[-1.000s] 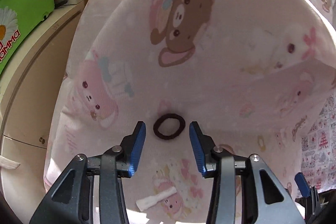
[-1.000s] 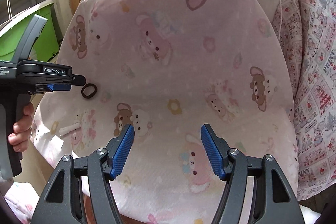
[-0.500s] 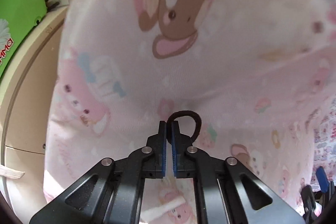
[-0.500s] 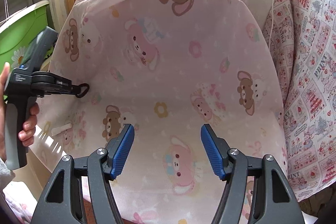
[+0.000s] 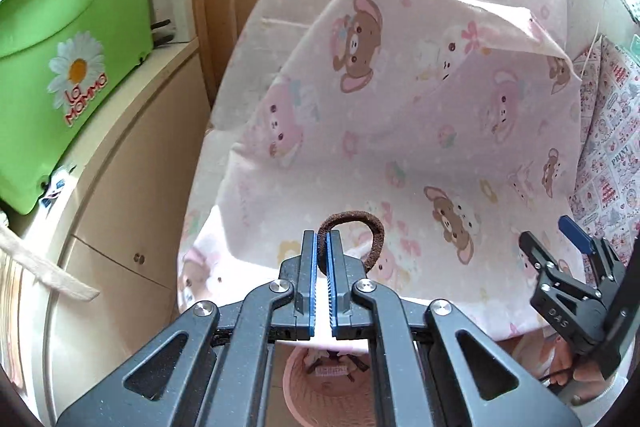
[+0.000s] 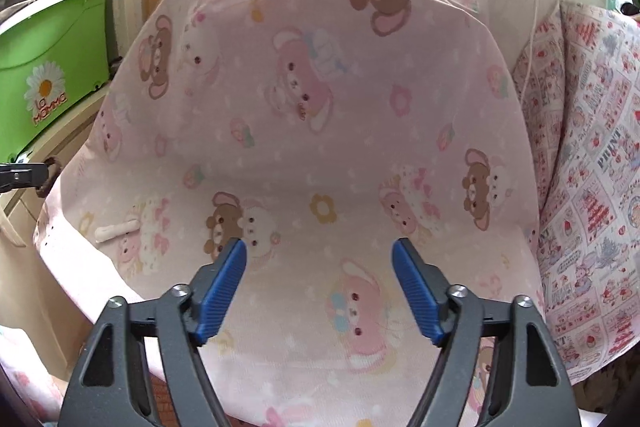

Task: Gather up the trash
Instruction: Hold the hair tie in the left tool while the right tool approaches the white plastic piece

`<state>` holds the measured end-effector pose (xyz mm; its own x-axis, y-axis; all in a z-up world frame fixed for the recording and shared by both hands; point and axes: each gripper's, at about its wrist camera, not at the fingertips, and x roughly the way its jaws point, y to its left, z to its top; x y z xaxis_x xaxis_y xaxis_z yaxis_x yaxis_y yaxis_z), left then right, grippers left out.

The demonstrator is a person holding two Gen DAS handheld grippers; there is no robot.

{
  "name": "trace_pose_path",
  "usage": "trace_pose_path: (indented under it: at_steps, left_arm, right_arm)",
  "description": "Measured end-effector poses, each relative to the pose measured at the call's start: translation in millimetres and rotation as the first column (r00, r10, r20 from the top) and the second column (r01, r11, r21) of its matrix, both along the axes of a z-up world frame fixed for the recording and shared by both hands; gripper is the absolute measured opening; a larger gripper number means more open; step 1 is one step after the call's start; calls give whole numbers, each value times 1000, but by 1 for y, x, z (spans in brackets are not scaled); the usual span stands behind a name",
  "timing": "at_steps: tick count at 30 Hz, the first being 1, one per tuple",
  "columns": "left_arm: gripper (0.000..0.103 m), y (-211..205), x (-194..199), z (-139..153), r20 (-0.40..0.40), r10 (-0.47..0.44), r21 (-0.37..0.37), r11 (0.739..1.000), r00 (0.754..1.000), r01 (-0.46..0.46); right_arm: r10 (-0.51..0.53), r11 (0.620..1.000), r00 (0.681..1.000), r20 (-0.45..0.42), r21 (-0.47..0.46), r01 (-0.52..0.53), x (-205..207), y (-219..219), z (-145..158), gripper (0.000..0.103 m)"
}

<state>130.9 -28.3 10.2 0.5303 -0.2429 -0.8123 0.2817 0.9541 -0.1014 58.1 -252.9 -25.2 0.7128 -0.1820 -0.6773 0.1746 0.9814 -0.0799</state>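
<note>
My left gripper is shut on a brown hair tie, which hangs in a loop off its tips, clear of the pink bear-print sheet. In the right wrist view the same gripper and hair tie sit at the far left edge, beside the sheet. A small white scrap lies on the sheet near its left front corner. My right gripper hovers over the sheet's front, its jaws opening with nothing between them. It also shows low on the right in the left wrist view.
A green tub with a daisy print stands on a cream cabinet at the left. A pink woven basket sits below my left gripper. A red-and-white patterned quilt lies along the sheet's right side.
My left gripper closed on the hair tie, lifted it off the sheet and drew back toward the left edge. The right gripper's jaws spread a little wider.
</note>
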Motion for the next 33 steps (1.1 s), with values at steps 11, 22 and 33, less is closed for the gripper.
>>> trace_pose_path:
  at_steps: [11, 22, 33]
  left_arm:
    - [4, 48, -33, 2, 170, 144, -10, 990, 975, -144]
    - [4, 111, -25, 12, 155, 296, -106, 954, 943, -282]
    - [4, 100, -18, -12, 99, 326, -36, 945, 940, -324]
  right_arm:
    - [87, 990, 994, 63, 107, -94, -6, 29, 2, 87]
    - [394, 911, 918, 42, 113, -396, 31, 100, 8, 87]
    - [443, 891, 896, -26, 127, -437, 56, 135, -23, 87]
